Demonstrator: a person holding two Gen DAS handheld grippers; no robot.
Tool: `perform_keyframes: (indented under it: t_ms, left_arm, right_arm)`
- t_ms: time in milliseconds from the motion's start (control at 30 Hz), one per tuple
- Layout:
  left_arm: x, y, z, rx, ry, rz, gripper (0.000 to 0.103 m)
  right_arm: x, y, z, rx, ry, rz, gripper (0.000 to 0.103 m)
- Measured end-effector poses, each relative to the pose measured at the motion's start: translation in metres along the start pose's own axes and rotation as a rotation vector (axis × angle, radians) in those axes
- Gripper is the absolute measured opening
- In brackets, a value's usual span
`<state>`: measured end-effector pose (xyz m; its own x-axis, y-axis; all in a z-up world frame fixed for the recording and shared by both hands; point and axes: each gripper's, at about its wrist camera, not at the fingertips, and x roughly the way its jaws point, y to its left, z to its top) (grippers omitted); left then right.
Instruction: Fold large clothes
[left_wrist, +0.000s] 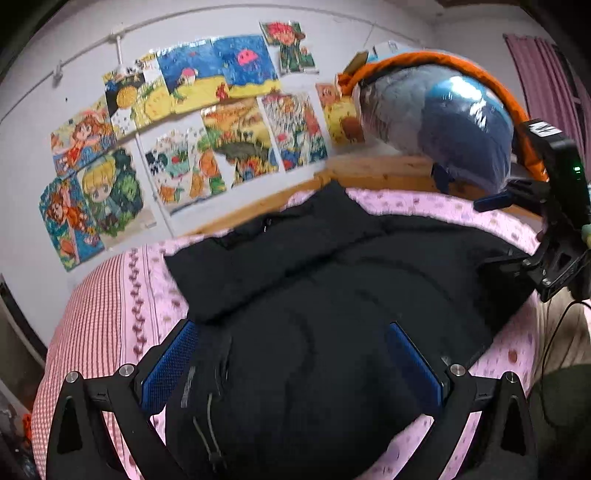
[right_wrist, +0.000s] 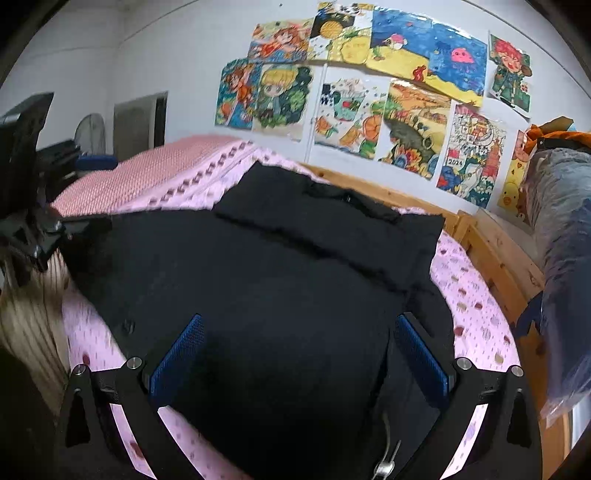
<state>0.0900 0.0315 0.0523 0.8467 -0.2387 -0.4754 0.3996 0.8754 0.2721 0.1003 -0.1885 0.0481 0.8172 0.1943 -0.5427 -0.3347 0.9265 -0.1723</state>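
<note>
Nearest the lens in each view are the blue pads (left_wrist: 168, 363) of the fingers, spread wide apart with nothing pinched between them: the left gripper (left_wrist: 291, 365) and the right gripper (right_wrist: 301, 363) are both open and held low over the near part of a black padded jacket (left_wrist: 332, 288). The jacket lies spread across the pink bedsheet (left_wrist: 155, 280), its far part already doubled into a thicker band toward the wall, a drawcord (left_wrist: 210, 424) and a metal zipper pull (right_wrist: 386, 467) at the near hem. The spread jaws look set to take that near hem, one gripper on each side, so the bulky cloth can be lifted evenly; whether any pad touches the fabric I cannot tell, since black cloth fills the gap. Each gripper appears at the edge of the other's view, so they work side by side. Beyond the jacket run the wooden bed frame (right_wrist: 491, 236), a bagged blue bundle (left_wrist: 454, 125) and children's drawings (left_wrist: 207, 122) taped on the wall.
</note>
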Motion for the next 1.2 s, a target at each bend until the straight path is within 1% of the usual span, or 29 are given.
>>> perform_keyframes:
  t_ms: [100,167,333,400,500,567,600,700,767,833,967,1133,1200]
  left_arm:
    - [-0.002,-0.001,-0.009,-0.012,0.029,-0.009,0.103]
    - [-0.005,0.001,-0.015,-0.018,0.035,-0.029,0.103]
    - [-0.014,-0.004,-0.035,0.022,0.054,-0.102,0.103]
    - [-0.014,-0.006,-0.043,0.034,0.073,-0.118,0.103]
    - [-0.013,-0.011,-0.056,0.063,0.089,-0.116,0.103]
    - [-0.013,-0.011,-0.061,0.075,0.08,-0.116,0.103]
    - [-0.014,-0.011,-0.065,0.082,0.073,-0.113,0.103]
    - [-0.011,-0.011,-0.073,0.094,0.084,-0.091,0.103]
    - [-0.008,-0.012,-0.076,0.096,0.092,-0.077,0.103]
    - [-0.005,-0.012,-0.081,0.098,0.094,-0.047,0.103]
    - [-0.003,-0.016,-0.085,0.109,0.072,0.002,0.103]
    - [0.0,-0.023,-0.086,0.133,0.055,0.071,0.103]
    - [0.003,-0.025,-0.087,0.131,0.054,0.086,0.103]
  right_arm:
    - [-0.004,0.005,-0.015,-0.004,0.009,0.002,0.101]
    - [-0.008,0.008,-0.023,-0.008,0.008,-0.008,0.101]
    - [-0.014,0.014,-0.04,-0.028,0.022,0.025,0.101]
    - [-0.015,0.019,-0.049,-0.053,0.041,0.018,0.101]
    - [-0.017,0.027,-0.058,-0.096,0.063,0.001,0.101]
    - [-0.018,0.031,-0.061,-0.114,0.074,-0.007,0.101]
    - [-0.019,0.033,-0.062,-0.115,0.081,-0.008,0.101]
    - [-0.02,0.038,-0.066,-0.107,0.098,-0.018,0.101]
    - [-0.019,0.04,-0.069,-0.107,0.113,-0.048,0.101]
    - [-0.018,0.041,-0.072,-0.107,0.123,-0.082,0.101]
    - [-0.012,0.04,-0.079,-0.125,0.162,-0.195,0.101]
    - [-0.01,0.045,-0.079,-0.17,0.141,-0.292,0.101]
    - [-0.011,0.052,-0.079,-0.209,0.115,-0.343,0.101]
